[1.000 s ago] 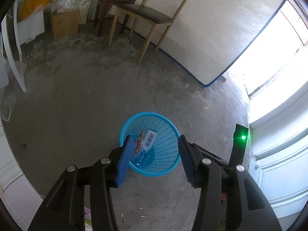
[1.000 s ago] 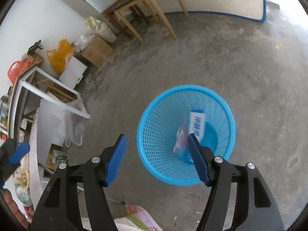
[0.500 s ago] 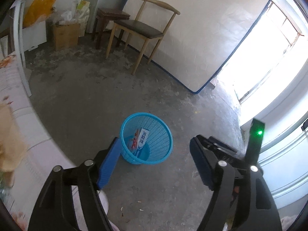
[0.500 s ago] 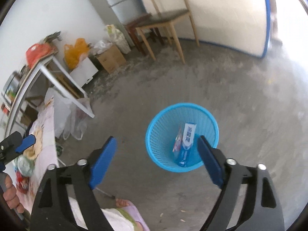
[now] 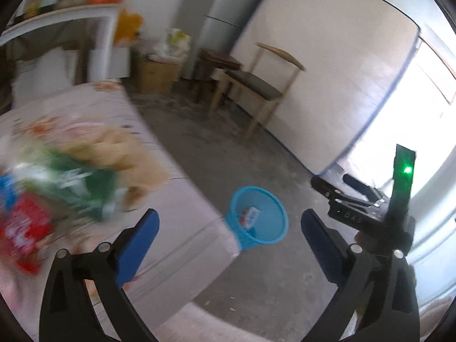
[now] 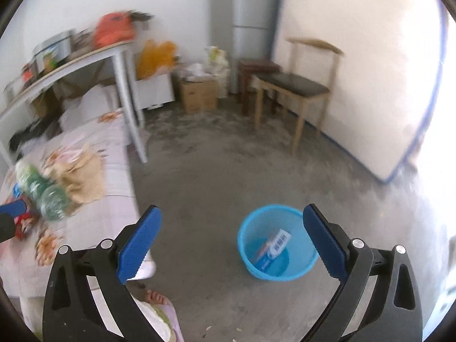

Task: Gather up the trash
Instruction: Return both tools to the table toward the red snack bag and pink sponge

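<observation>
A blue mesh basket (image 6: 256, 268) stands on the concrete floor with a blue-and-white box (image 6: 275, 245) and a wrapper inside. My right gripper (image 6: 229, 213) hangs high above the floor to the basket's left, its jaws opening with nothing between them. My left gripper (image 5: 228, 216) is over the table's edge, jaws also opening and empty, the basket (image 5: 265, 228) beyond it. On the cloth-covered table (image 6: 114, 205) lie green-labelled clear bottles (image 6: 48, 196), crumpled tan paper (image 6: 82, 176) and a red packet (image 5: 22, 228), all blurred.
A wooden chair (image 6: 296, 85), a dark stool (image 6: 256, 68) and a cardboard box (image 6: 199, 94) stand along the far wall by a fridge (image 6: 253, 5). A white mattress (image 6: 370, 71) leans at right. A person's bare foot (image 6: 154, 296) shows below the table.
Both grippers have risen and drawn back from the basket, which now looks smaller. Their jaws have spread wider. The table with its litter has come into both views at the left.
</observation>
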